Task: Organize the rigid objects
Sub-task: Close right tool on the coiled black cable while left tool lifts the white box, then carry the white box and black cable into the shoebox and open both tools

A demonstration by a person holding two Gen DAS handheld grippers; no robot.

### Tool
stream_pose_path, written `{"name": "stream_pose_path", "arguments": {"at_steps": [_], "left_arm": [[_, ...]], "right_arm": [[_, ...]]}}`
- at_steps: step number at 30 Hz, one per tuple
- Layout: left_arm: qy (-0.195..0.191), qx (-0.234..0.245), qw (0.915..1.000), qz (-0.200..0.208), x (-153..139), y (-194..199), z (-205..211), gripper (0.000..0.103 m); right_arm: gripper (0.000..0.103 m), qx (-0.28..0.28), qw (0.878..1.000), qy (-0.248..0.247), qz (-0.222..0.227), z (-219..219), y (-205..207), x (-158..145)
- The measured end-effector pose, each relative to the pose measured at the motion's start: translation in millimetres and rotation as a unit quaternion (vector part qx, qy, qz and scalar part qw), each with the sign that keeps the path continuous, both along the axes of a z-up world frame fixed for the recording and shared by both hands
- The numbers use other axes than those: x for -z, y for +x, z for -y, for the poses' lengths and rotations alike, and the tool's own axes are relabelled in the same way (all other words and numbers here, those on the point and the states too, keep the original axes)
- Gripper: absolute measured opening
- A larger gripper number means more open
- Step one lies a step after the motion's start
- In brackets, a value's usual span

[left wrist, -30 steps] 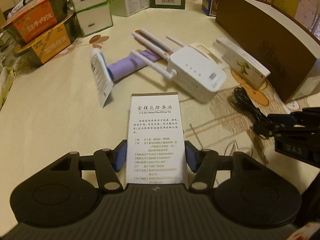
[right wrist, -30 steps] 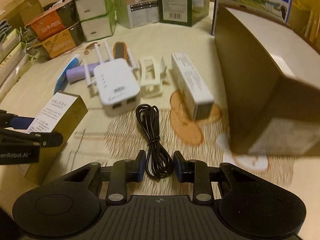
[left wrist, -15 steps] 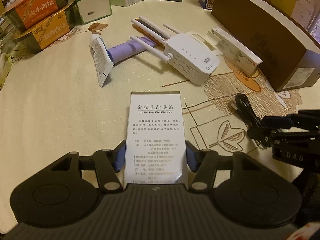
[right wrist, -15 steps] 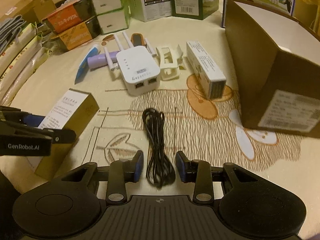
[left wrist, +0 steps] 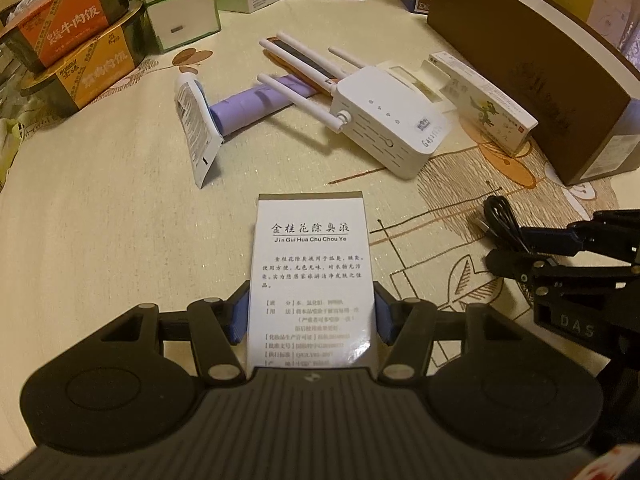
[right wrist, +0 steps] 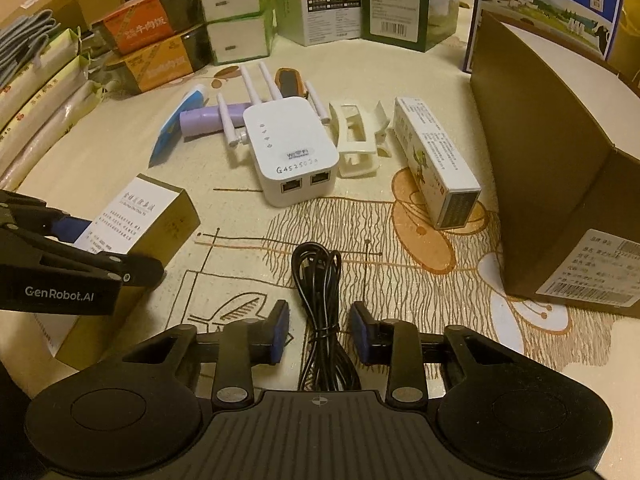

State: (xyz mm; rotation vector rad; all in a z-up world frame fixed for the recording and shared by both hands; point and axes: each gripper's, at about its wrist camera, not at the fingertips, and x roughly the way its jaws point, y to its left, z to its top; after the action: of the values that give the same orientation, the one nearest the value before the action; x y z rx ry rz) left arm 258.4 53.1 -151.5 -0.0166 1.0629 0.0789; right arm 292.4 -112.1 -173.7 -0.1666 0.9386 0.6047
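Left wrist view: your left gripper (left wrist: 310,314) is clamped on the gold box with the white printed label (left wrist: 310,272), both blue pads pressed against its sides at lower centre. At the right edge your right gripper (left wrist: 520,240) reaches in over the black cable bundle (left wrist: 498,220). In the right wrist view its jaws have just been closing, yet the pads (right wrist: 280,330) stand clear of the cable (right wrist: 320,300) lying between them on the tablecloth (right wrist: 120,184).
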Motion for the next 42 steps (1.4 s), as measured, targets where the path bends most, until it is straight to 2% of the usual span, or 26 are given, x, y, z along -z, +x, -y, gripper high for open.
{"name": "stream_pose_path", "arguments": {"at_steps": [1,2,11,24,29,34,42], "left_arm": [[0.001,0.0,1.0,0.0,0,-1,0,0.056],[0.001,0.0,1.0,0.0,0,-1,1,0.056],[0.0,0.002,0.9999,0.017,-13,-8,7,0.055],[-0.017,0.023,0.9967,0.076,-78,3,28,0.055],[-0.028,0.051,0.993,0.103,-104,24,45,0.055],[-0.039,0.088,0.9868,0.13,-124,57,73,0.055],[-0.068,0.126,0.9786,0.148,-142,114,132,0.055]], "right_arm": [[0.015,0.0,1.0,0.0,-0.001,0,-1,0],[0.013,-0.001,1.0,0.0,-0.002,0,-2,0],[0.013,0.011,0.999,0.034,-0.037,11,-6,-9],[0.013,0.023,0.995,0.092,-0.007,36,4,-70],[0.013,0.044,0.993,0.111,0.02,61,22,-105],[0.013,0.088,0.987,0.127,0.044,103,50,-133],[0.013,0.146,0.98,0.124,0.06,167,93,-152]]}}
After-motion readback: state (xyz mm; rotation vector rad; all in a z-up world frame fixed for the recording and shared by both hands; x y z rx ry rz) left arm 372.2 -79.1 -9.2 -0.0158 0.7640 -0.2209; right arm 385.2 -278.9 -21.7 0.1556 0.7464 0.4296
